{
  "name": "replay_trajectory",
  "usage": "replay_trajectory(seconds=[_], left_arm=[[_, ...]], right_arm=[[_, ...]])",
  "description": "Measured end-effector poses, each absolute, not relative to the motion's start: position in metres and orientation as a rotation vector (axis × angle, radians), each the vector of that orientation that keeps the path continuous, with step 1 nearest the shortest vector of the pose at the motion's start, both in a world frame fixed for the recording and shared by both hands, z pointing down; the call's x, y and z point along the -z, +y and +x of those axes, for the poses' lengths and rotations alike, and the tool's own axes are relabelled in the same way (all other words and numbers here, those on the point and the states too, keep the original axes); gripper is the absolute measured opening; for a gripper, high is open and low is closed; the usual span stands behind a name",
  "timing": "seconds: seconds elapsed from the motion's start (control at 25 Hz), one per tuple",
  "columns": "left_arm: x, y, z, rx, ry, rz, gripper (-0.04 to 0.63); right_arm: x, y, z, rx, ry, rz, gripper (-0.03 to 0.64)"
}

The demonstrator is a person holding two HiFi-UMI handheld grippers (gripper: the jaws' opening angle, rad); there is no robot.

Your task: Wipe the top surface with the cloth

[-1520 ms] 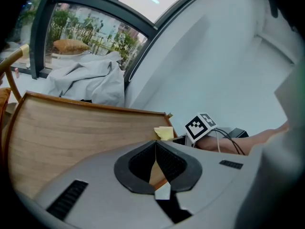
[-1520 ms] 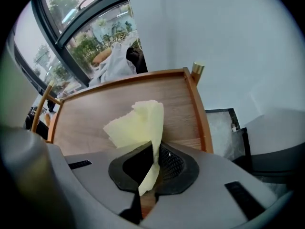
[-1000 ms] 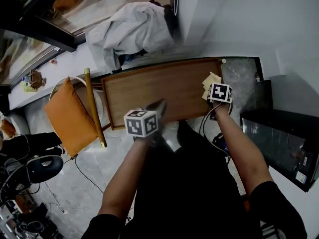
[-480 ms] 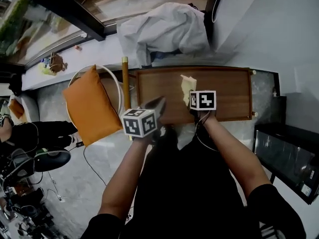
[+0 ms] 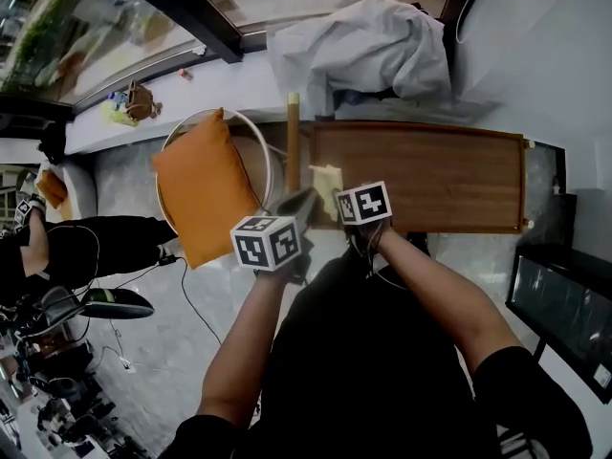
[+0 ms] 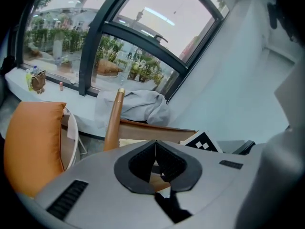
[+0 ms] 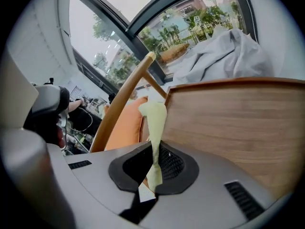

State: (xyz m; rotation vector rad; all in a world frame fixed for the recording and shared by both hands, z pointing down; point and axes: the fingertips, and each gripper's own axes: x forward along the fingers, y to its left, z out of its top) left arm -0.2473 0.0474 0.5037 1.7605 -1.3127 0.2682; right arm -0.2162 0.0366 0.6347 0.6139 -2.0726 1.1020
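Cloth (image 5: 325, 182) is pinched in the right gripper (image 7: 153, 165), jaws clamped on it; it sits at the left end of the wooden table (image 5: 440, 175) top; left gripper (image 6: 155, 159) is closed on nothing, just off the table's near left corner; orange cushion (image 5: 199, 197) lies left of the table.

Both forearms (image 5: 247, 338) reach forward side by side, the left gripper (image 6: 155, 149) with its jaws closed together on nothing, the right gripper (image 7: 153, 151) pinching the cloth (image 7: 154, 118) between its jaws.
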Motion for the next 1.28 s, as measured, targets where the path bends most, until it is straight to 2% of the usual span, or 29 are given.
replay_trajectory(seconds=[0.2, 0.48, 0.88, 1.28], left_arm=[[-0.512, 0.065, -0.260, -0.270, -1.324, 1.733, 0.012], [-0.515, 0.078, -0.260, -0.269, -1.321, 1.718, 0.012], [-0.519, 0.074, -0.223, -0.282, -1.294, 1.721, 0.012], [-0.532, 0.052, -0.149, -0.305, -1.202, 1.745, 0.012]], right_arm=[[-0.661, 0.059, -0.238, -1.115, -2.043, 0.531, 0.032], [-0.691, 0.059, -0.228, -1.006, -1.980, 0.540, 0.032], [-0.702, 0.048, -0.168, -0.930, -1.905, 0.576, 0.033], [-0.701, 0.013, -0.070, -0.945, -1.836, 0.665, 0.034]])
